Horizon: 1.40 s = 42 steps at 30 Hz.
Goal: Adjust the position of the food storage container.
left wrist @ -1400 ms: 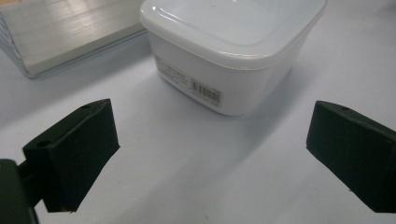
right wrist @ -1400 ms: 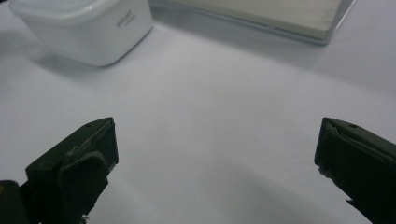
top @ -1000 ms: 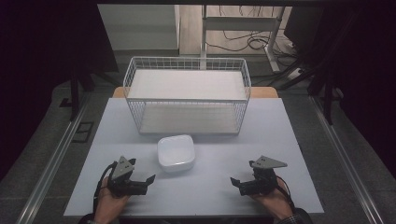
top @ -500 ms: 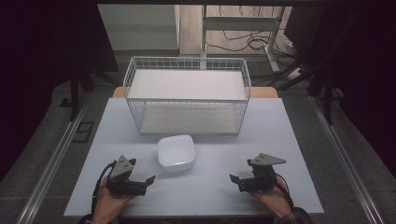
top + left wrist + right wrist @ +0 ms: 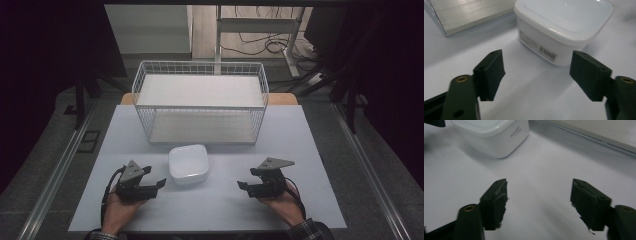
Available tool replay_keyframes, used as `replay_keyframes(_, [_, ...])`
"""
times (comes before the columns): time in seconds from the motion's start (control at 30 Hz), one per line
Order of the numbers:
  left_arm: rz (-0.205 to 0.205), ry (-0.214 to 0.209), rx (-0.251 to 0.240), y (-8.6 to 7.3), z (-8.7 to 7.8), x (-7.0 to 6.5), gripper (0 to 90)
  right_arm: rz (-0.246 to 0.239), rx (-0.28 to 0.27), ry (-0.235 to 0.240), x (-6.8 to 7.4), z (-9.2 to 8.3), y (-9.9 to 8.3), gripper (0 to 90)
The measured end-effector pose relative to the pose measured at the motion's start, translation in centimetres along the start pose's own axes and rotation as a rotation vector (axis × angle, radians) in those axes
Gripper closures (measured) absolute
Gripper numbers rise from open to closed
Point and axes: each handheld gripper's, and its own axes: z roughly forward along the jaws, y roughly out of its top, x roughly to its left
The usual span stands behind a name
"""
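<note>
Left gripper: I am holding my left gripper low over the table, near the front edge on the left side. Its jaws have just been closing a bit, but they are standing apart with nothing between them, so it is let go and empty.

Right gripper: I am holding my right gripper near the front edge on the right side. Its jaws have just been closing a bit too. They are standing apart over bare table, gripping nothing.

White box: The white box with its lid on is sitting in the middle of the table, between my two grippers. It is just beside the left gripper and farther from the right one. In the left gripper view the white box is lying just past the jaw tips, not touching them.

Wire basket: The wire basket is standing at the back edge of the table, just behind the box.
</note>
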Motion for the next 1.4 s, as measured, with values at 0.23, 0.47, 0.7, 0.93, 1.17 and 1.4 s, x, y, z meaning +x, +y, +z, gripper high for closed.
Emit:
replay_keyframes(0.23, [-0.017,0.000,0.009,0.5,0.5,0.4,40.1,-0.034,0.000,0.020,-0.2,0.8,1.4,46.3])
replay_keyframes(0.47, [0.005,0.014,0.053,1.5,1.9,1.0,58.1,-0.075,-0.001,0.041,-0.1,2.4,3.0,61.5])
replay_keyframes(0.7, [0.011,0.035,0.084,2.3,3.3,1.7,80.3,-0.115,-0.001,0.063,0.1,4.9,4.6,80.5])
replay_keyframes(0.93, [-0.010,0.034,0.068,3.4,4.8,2.3,89.9,-0.136,-0.010,0.058,0.5,7.3,5.9,88.9])
replay_keyframes(1.17, [0.009,0.019,0.079,3.8,5.8,1.5,90.0,-0.159,0.010,0.064,1.2,9.4,6.4,88.7])
replay_keyframes(1.4, [0.023,-0.015,0.085,4.3,6.5,0.2,90.0,-0.133,0.025,0.028,0.7,8.9,5.8,88.7])
